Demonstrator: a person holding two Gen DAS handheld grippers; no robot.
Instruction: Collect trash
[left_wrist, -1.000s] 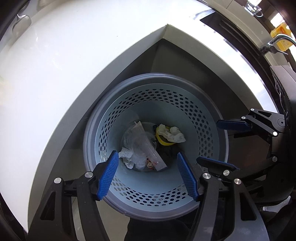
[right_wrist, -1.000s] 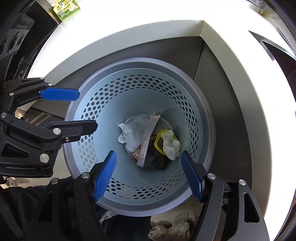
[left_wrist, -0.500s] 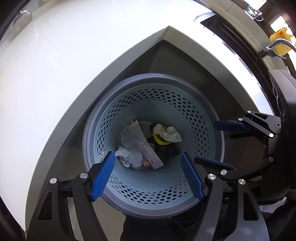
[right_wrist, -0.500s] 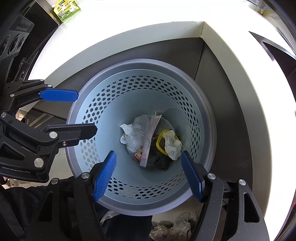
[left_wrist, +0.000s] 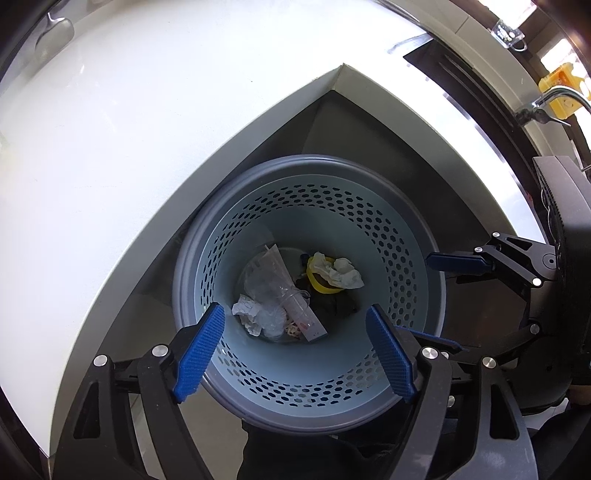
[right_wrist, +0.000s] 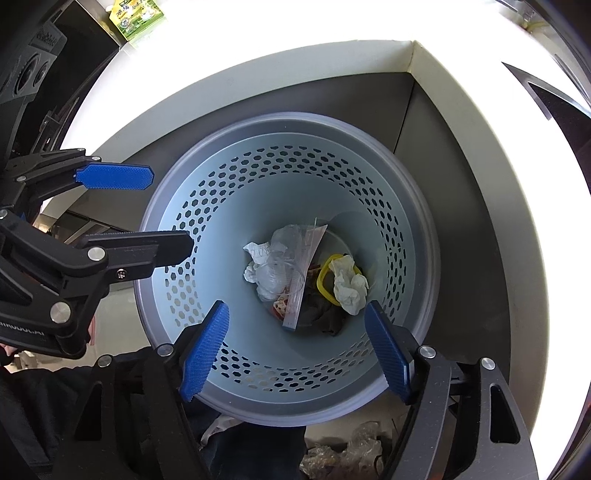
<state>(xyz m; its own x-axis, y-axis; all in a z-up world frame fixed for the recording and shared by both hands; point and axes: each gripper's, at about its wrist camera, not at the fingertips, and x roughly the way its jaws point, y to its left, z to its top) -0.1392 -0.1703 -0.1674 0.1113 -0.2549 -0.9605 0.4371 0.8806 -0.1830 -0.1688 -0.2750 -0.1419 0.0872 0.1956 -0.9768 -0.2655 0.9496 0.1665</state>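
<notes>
A pale blue perforated waste bin (left_wrist: 406, 229) (right_wrist: 399, 206) with a grey rim stands in a corner below both grippers. At its bottom lie a clear plastic bag (left_wrist: 275, 280) (right_wrist: 301, 266), crumpled white paper (left_wrist: 245, 312) (right_wrist: 256, 254), a yellow ring (left_wrist: 321, 286) (right_wrist: 323, 277), a white tissue (left_wrist: 341, 273) (right_wrist: 349, 286) and dark cloth (right_wrist: 327, 317). My left gripper (left_wrist: 295, 350) (right_wrist: 147, 214) hangs over the bin's mouth, its jaws opening with nothing between them. My right gripper (right_wrist: 295, 350) (left_wrist: 447, 299) hangs beside it, also opening and holding nothing.
A white counter (left_wrist: 147, 129) (right_wrist: 480, 147) wraps the corner, with grey cabinet walls (right_wrist: 443, 184) behind the bin. A green box (right_wrist: 136, 18) stands on the counter, and a faucet (left_wrist: 557, 94) shows far right. Crumpled plastic (right_wrist: 343, 454) lies on the floor by the person's dark clothing.
The left gripper's jaws have spread wider, and the right's a little. The clear plastic in the bin has settled slightly. Neither hand has shifted much.
</notes>
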